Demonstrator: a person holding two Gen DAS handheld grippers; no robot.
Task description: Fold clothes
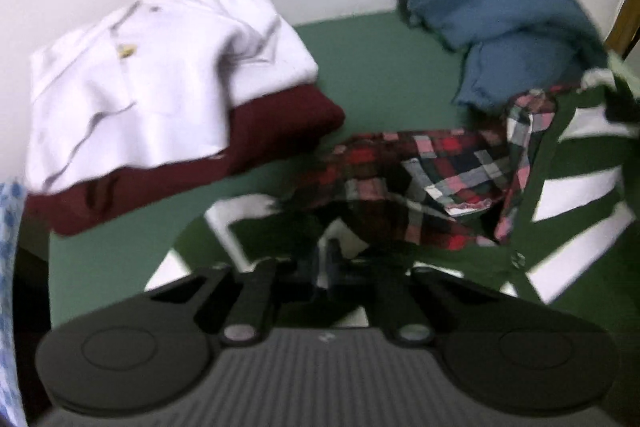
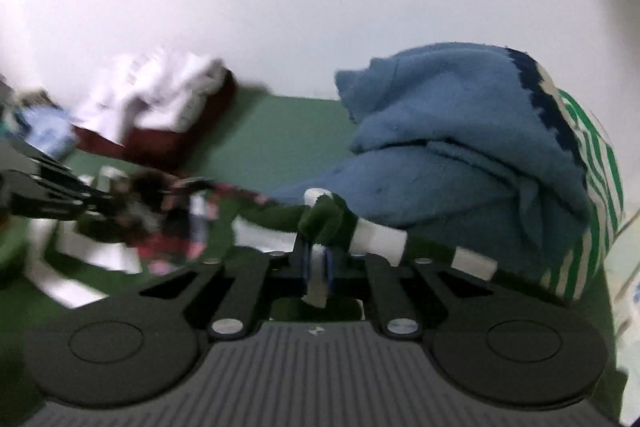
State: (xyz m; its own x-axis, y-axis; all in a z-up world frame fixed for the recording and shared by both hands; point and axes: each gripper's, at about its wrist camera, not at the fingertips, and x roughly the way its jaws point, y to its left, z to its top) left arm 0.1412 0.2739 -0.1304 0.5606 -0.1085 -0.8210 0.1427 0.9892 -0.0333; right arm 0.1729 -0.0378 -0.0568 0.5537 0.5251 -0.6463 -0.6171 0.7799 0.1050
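Both claws clamp striped shirt [image 2: 320, 219]; left claw [image 1: 334, 259] tips blurred.

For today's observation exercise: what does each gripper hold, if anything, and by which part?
Both hold the green-and-white striped garment. The right gripper pinches a bunched edge. The left gripper is shut on its fabric beneath the plaid shirt; blur hides which part.

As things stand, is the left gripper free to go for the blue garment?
Probably not: the left gripper is shut on the green-and-white striped garment, and the plaid shirt lies between it and the blue garment. It would have to let go first.
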